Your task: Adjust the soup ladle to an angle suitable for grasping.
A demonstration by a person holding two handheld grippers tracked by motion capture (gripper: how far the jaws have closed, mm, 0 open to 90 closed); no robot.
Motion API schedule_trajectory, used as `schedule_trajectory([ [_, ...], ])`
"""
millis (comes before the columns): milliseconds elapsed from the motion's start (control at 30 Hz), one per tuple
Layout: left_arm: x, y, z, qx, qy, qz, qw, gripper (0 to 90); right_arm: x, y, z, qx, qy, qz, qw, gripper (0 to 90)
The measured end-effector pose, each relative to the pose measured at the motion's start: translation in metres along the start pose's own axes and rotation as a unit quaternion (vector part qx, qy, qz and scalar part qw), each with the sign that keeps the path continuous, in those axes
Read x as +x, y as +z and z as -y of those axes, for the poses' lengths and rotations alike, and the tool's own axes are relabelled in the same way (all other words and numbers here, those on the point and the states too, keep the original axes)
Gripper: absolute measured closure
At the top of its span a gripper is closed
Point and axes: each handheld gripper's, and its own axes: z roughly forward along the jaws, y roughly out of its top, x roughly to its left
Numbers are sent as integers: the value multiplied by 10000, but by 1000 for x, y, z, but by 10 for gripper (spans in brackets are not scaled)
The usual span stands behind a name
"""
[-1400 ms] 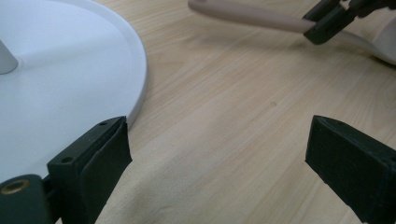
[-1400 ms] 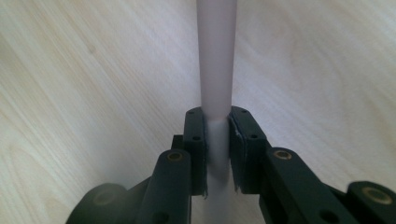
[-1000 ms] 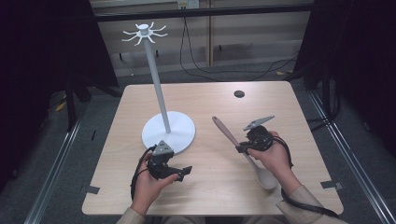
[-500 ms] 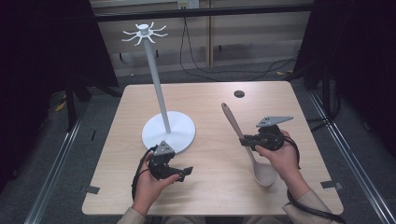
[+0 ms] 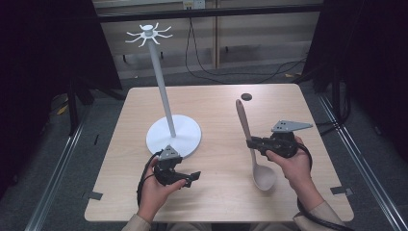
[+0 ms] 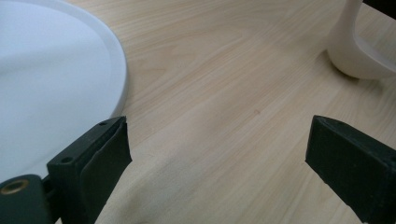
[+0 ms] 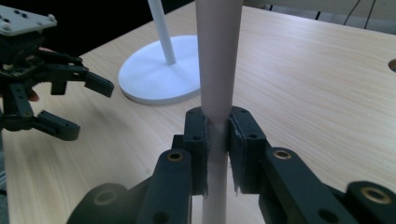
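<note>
A pale pink spoon (image 5: 250, 144) stands tilted over the table's right half, bowl (image 5: 264, 177) low near the wood, handle (image 7: 217, 60) pointing up and away. My right gripper (image 5: 251, 142) is shut on the handle's middle, pads pressed on both sides (image 7: 217, 135). A white stand (image 5: 173, 135) with a round base, a thin pole and hooks on top rises left of centre. My left gripper (image 5: 192, 179) is open just in front of that base (image 6: 51, 84), empty, and the spoon's bowl (image 6: 357, 51) shows beyond its right jaw.
A small dark round disc (image 5: 246, 96) lies near the table's far edge. Cables run over the floor behind the table (image 5: 221, 202). Bare wood lies between the stand and the spoon. My left gripper (image 7: 60, 109) appears at the left in the right gripper view.
The right gripper has turned and lifted the spoon so the handle points further up and away, and shifted slightly right. The left gripper has stayed put.
</note>
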Motion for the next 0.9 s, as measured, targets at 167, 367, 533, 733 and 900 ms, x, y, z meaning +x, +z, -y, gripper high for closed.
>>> schedule_trajectory([
  [167, -1, -1, -1, -88, -3, 25, 10000, 60, 4, 0, -6, -191, -55, -101, 9998, 786],
  [367, -2, -2, -3, -200, -23, 53, 9998, 57, 9, 4, -12, -439, 15, -273, 9987, 786],
  [533, -3, -4, -5, -278, 0, 63, 9996, 56, 15, 9, -18, -596, 2, -278, 9978, 787],
  [733, -6, -4, -9, -414, -70, 116, 9991, 50, 23, 13, -25, -668, -79, -220, 9975, 786],
  [900, -15, -7, -17, -791, 198, 111, 9966, 96, 30, 15, -29, -721, -119, -189, 9971, 786],
])
